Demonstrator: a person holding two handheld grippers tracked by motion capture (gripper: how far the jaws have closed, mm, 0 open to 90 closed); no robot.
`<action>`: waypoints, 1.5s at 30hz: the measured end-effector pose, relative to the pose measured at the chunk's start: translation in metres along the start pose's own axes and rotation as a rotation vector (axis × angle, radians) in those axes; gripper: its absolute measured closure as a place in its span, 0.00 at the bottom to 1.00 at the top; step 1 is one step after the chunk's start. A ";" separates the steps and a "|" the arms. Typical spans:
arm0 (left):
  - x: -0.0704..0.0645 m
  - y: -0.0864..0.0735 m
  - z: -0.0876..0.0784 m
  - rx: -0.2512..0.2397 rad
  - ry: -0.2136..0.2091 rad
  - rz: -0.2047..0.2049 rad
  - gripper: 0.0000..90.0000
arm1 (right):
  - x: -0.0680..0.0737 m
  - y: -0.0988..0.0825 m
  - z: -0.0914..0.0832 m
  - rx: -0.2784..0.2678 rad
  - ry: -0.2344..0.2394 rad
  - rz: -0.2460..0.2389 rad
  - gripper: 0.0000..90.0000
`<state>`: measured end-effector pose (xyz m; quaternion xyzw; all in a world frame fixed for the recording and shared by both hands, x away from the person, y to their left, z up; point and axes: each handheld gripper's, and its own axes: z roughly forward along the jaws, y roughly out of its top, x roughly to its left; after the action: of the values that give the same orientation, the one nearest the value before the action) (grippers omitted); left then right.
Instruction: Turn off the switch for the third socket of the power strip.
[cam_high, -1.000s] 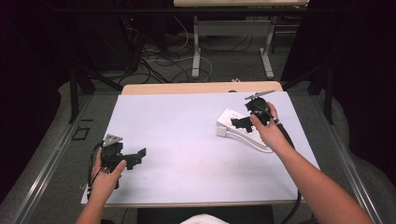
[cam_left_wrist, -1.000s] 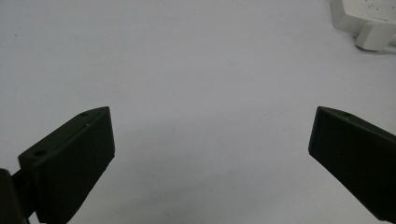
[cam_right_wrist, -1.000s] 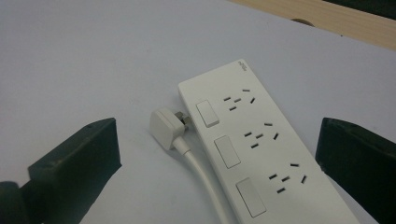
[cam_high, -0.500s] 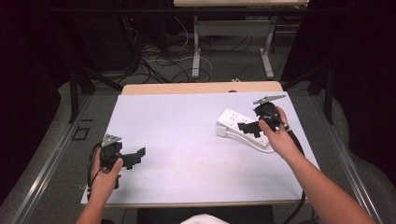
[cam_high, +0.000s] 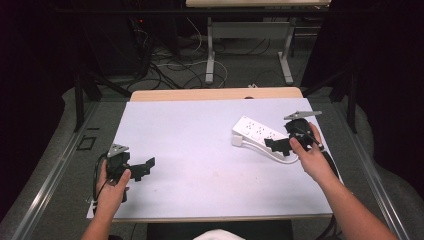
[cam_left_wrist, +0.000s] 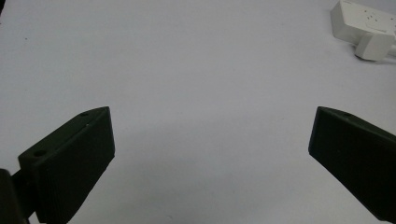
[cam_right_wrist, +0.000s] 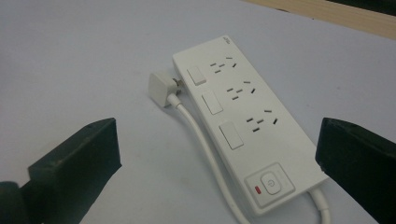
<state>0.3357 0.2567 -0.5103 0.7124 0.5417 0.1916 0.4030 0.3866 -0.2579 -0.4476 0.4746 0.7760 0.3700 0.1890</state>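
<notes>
A white power strip (cam_high: 256, 131) lies at the right of the white tabletop (cam_high: 200, 150), its own white plug (cam_high: 237, 140) lying unplugged by its left end. In the right gripper view the strip (cam_right_wrist: 247, 126) shows three socket sets, three switches and a power button; the plug (cam_right_wrist: 161, 88) and cord (cam_right_wrist: 205, 144) lie beside it. My right gripper (cam_high: 275, 145) hovers at the strip's near end, open (cam_right_wrist: 218, 123), holding nothing. My left gripper (cam_high: 144, 167) rests low at the front left, open (cam_left_wrist: 211, 114) over bare table, with the strip (cam_left_wrist: 362, 16) far off.
A wooden table edge (cam_high: 215, 94) borders the far side of the white surface. Beyond it are floor cables (cam_high: 165, 65) and metal desk legs (cam_high: 210, 50). The table's front edge runs just past both hands.
My right gripper has pulled back to the right and nearer, off the strip's middle to its near end. The left gripper has hardly moved.
</notes>
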 end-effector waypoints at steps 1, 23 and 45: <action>0.000 0.000 0.000 0.000 0.001 -0.001 0.00 | -0.001 -0.002 -0.002 -0.003 -0.001 0.005 0.00; -0.001 0.000 0.000 0.004 -0.005 -0.002 0.00 | -0.020 -0.047 -0.018 -0.026 -0.038 0.049 0.00; -0.002 -0.001 0.001 0.001 -0.009 -0.002 0.00 | -0.046 -0.095 -0.017 -0.032 -0.110 0.118 0.00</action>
<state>0.3353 0.2549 -0.5113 0.7129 0.5408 0.1877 0.4050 0.3405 -0.3308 -0.5111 0.5359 0.7291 0.3664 0.2168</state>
